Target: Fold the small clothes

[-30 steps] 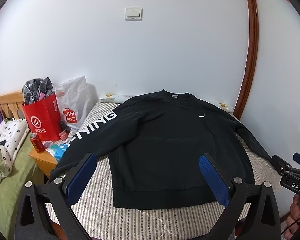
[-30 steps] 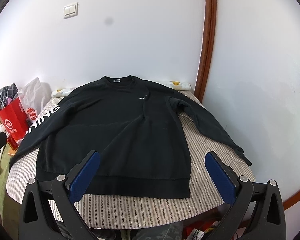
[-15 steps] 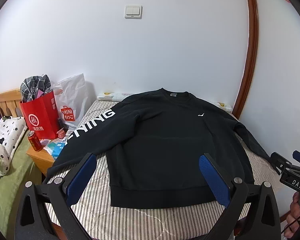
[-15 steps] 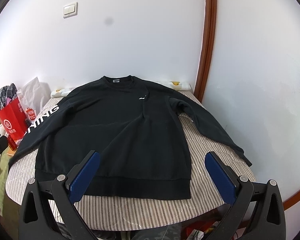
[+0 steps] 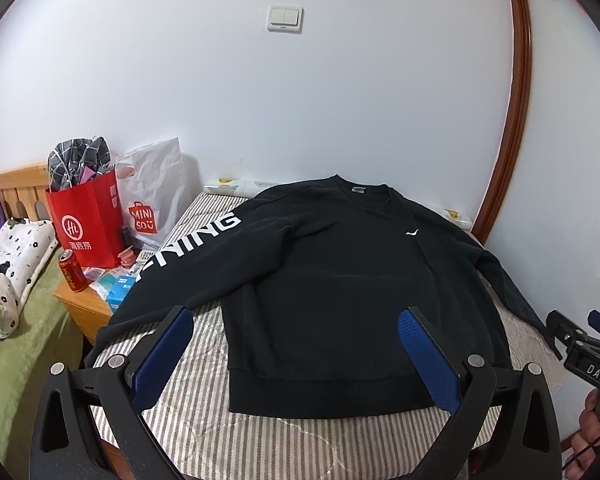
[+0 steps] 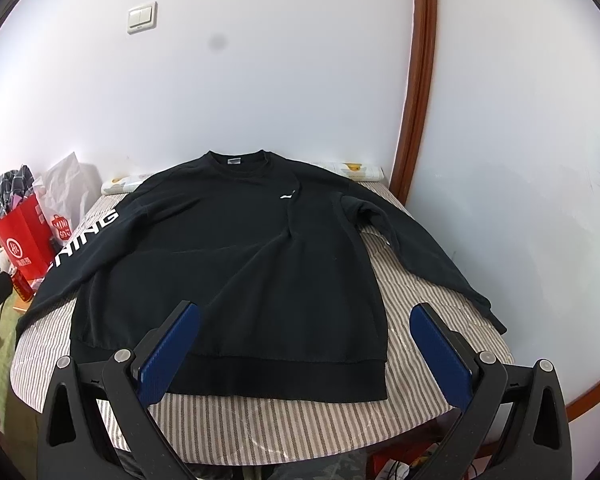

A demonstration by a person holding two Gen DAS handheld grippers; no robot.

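Observation:
A black long-sleeved sweatshirt [image 5: 340, 280] [image 6: 236, 264] lies spread flat, front up, on a striped table cover [image 5: 204, 432] [image 6: 284, 428]. White lettering runs down its left sleeve [image 5: 196, 240], and both sleeves stretch out to the sides. My left gripper [image 5: 296, 352] hangs open above the hem's near edge, nothing between its blue pads. My right gripper [image 6: 306, 344] is also open, above the hem's right half, and holds nothing. The right gripper's tip [image 5: 580, 340] shows at the right edge of the left wrist view, held by a hand [image 5: 588, 428].
A red paper bag [image 5: 88, 220] and a white plastic bag [image 5: 152, 200] stand on a wooden bedside stand [image 5: 84, 308] to the left, with a red can [image 5: 72, 270]. A bed with green bedding [image 5: 16, 344] lies further left. Walls close in behind and to the right.
Both grippers have drifted slightly; the sweatshirt sits a little lower and left in the left wrist view. The garment itself has not moved, and both grippers stay open.

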